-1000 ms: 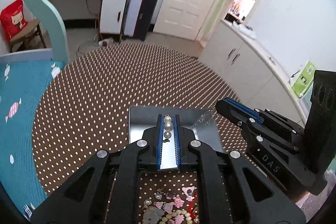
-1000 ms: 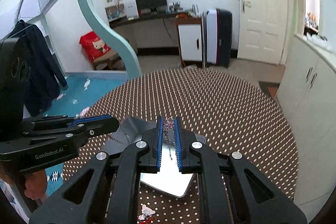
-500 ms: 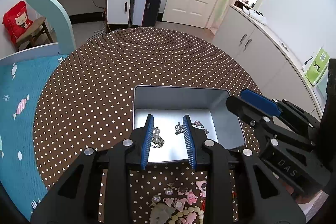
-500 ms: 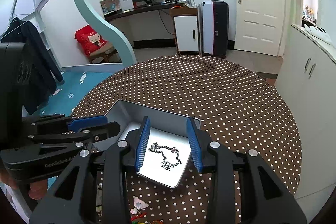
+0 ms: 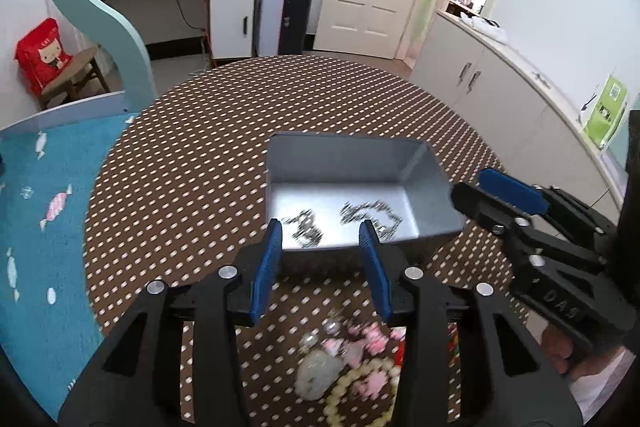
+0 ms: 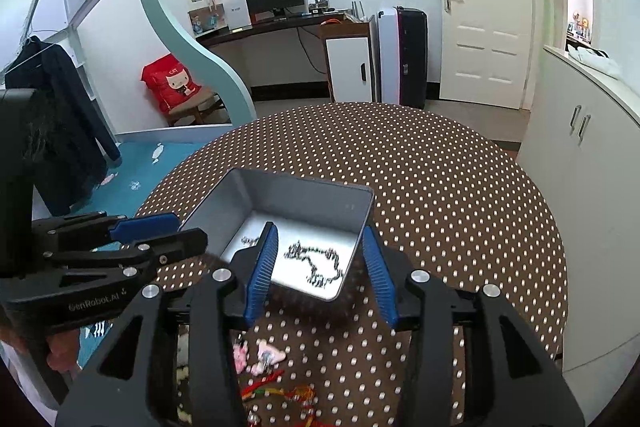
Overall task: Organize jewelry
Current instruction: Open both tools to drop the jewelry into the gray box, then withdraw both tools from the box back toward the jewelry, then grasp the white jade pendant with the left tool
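Spreading under everything is a round table (image 5: 192, 155) in a brown cloth with white dots. On it sits a silver metal tin (image 5: 344, 163), open-topped, with 2 chains on its floor. The left wrist view shows both: a beaded chain (image 5: 306, 231) at the tin's near left and a longer silver chain (image 5: 372, 213) to its right. The right wrist view shows the silver chain (image 6: 316, 263) clearly, while the other is mostly hidden behind a blue pad. Loose jewelry (image 5: 352, 359) lies on the cloth nearer than the tin: pink charms and pale beads in the left view, plus red cords only the right view reveals. The left gripper (image 5: 322, 267) and right gripper (image 6: 318, 273) both have their jaws apart, just been opening, nothing clamped between them.
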The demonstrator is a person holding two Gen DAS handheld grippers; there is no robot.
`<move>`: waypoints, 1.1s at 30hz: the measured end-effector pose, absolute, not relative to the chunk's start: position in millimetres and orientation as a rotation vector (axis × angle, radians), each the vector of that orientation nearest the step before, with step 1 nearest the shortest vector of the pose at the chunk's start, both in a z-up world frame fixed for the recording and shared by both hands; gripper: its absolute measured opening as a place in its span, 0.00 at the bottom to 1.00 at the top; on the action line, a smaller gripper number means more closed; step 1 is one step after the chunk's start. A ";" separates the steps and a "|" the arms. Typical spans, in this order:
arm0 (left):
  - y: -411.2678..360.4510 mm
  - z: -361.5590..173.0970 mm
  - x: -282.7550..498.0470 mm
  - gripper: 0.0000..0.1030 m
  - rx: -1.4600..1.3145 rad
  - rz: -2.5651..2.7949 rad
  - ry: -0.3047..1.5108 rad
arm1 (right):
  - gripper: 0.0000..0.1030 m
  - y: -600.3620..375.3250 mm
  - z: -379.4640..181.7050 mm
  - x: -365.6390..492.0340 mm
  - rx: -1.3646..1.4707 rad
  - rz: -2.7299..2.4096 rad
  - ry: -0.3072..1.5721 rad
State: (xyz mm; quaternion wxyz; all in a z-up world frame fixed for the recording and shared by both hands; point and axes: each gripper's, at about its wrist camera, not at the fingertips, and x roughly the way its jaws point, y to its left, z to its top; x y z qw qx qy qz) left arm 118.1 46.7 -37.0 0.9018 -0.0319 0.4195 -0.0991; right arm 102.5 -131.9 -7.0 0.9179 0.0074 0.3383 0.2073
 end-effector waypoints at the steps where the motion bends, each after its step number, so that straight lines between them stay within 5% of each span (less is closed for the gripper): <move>1: 48.6 -37.7 114.1 0.40 -0.061 -0.202 0.865 | 0.45 -133.3 -8.6 99.3 0.017 0.425 0.694; 18: 51.7 -97.9 53.0 0.40 -0.011 -0.229 0.947 | 0.65 -129.4 -44.0 57.0 -0.033 0.474 0.730; 33: 49.0 -113.1 49.4 0.45 0.032 -0.262 0.976 | 0.68 -124.4 -61.0 64.7 -0.051 0.458 0.791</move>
